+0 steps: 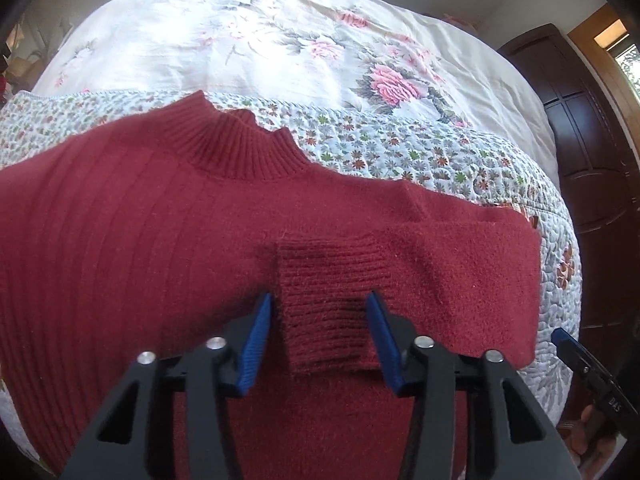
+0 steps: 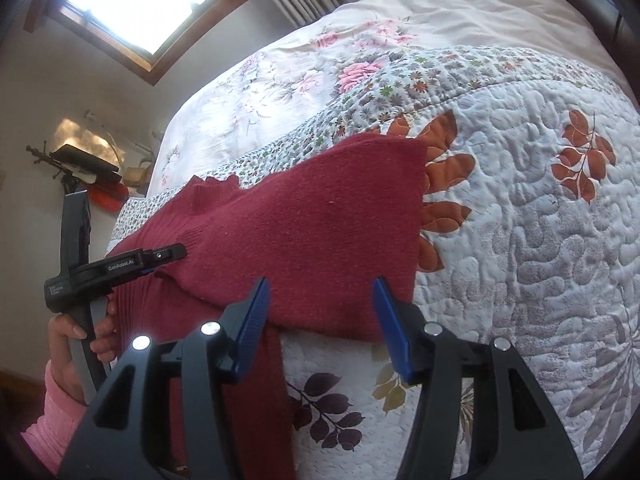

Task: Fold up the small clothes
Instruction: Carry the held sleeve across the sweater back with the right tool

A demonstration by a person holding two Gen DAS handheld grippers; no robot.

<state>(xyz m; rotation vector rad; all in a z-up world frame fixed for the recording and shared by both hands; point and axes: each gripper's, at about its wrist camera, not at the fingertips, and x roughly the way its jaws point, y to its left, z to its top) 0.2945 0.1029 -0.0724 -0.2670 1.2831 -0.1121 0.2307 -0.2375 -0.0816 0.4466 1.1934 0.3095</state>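
We have both the left tongs and right tongs released over the dark red knit sweater lying on the quilted bedspread, soft, light and floppy, best pinched at the ribbed sleeve cuff or folded edge

Dark-red sweater, floral quilt

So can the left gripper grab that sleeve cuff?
Probably yes. The left gripper is open, its blue fingers either side of the cuff lying on the red sweater, with nothing between them.
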